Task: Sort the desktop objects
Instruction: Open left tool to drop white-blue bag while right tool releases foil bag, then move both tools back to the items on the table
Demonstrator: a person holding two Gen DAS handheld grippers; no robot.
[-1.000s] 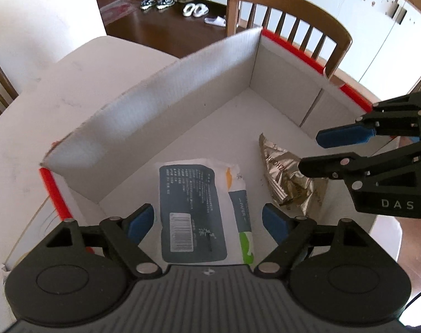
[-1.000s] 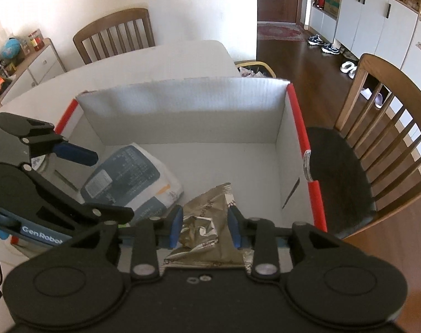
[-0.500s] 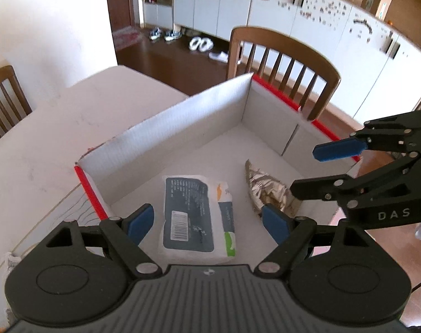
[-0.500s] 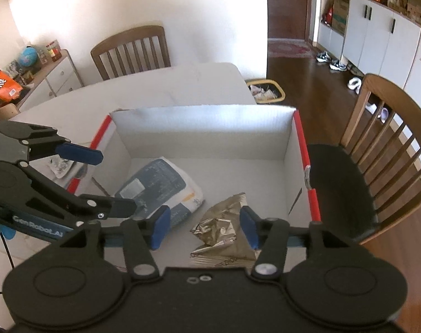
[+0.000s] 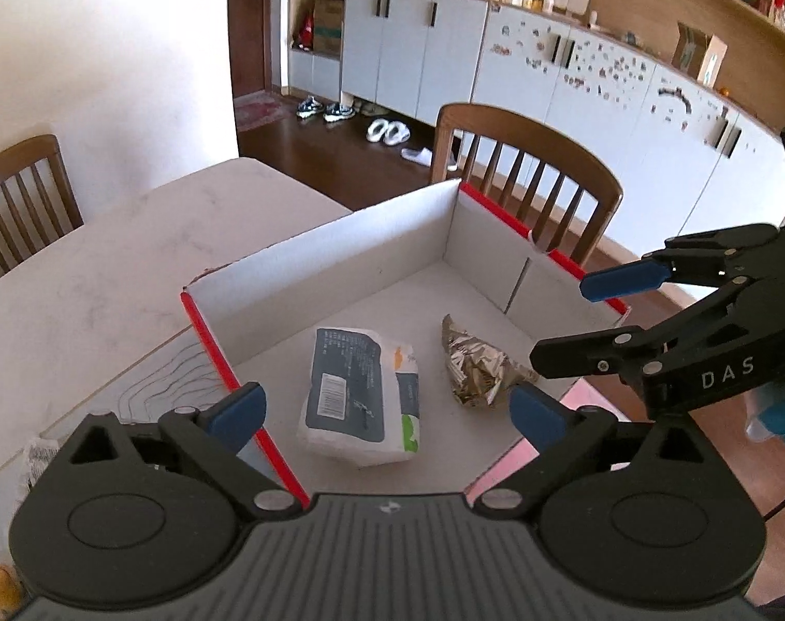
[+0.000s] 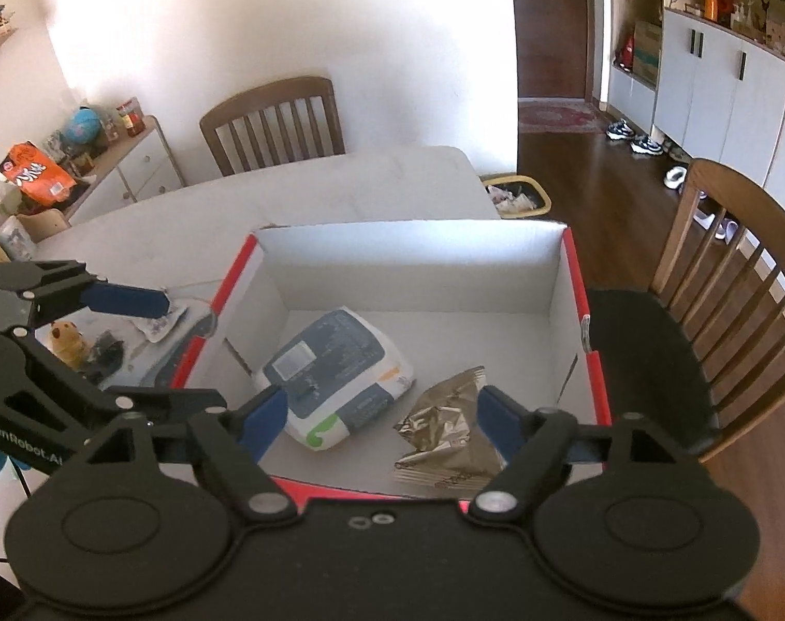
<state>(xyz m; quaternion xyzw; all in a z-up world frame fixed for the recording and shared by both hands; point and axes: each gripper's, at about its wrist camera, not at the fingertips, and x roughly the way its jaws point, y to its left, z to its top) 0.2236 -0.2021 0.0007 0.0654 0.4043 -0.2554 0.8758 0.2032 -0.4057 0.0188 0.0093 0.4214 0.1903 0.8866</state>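
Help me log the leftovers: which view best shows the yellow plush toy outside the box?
The right wrist view: the yellow plush toy stands on the table left of the box, partly behind the left gripper. The left wrist view does not show it.

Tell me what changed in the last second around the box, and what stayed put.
Both grippers pulled up and back from the cardboard box. The right gripper, earlier closed around the foil snack wrapper, let it go and opened wide. The left gripper was open throughout. The wrapper and the tissue pack lie where they were on the box floor.
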